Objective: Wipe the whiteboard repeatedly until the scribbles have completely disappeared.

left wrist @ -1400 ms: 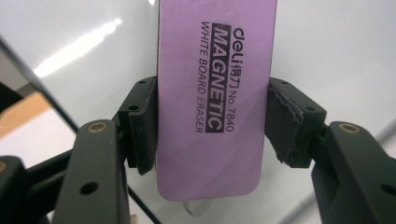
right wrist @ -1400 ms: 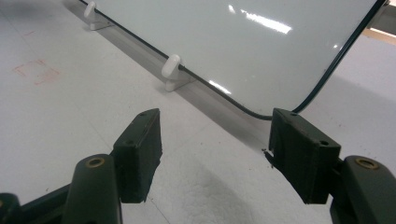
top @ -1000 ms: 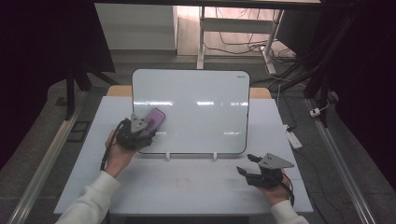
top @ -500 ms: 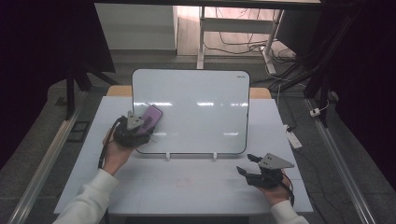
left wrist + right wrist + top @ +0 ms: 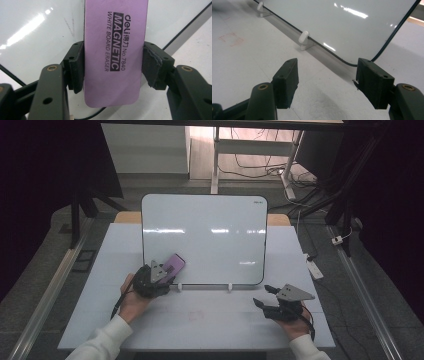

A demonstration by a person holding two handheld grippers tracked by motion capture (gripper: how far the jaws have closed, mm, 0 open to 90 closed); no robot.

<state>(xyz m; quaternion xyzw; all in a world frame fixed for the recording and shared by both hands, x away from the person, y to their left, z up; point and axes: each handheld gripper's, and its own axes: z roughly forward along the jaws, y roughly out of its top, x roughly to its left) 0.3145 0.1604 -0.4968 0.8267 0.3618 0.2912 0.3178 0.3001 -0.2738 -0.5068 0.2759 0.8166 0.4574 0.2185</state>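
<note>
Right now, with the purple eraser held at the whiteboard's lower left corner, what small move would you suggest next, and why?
Probably lower the eraser onto the table: the left gripper clamps it at the whiteboard, which looks wiped clean.

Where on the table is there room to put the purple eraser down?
The widest bare patch of the white table lies in front of the whiteboard, between the left hand-held gripper holding the purple magnetic whiteboard eraser and the open right hand-held gripper. Narrower strips run along the board's left and right sides. It is tight at the small white board supports.
</note>
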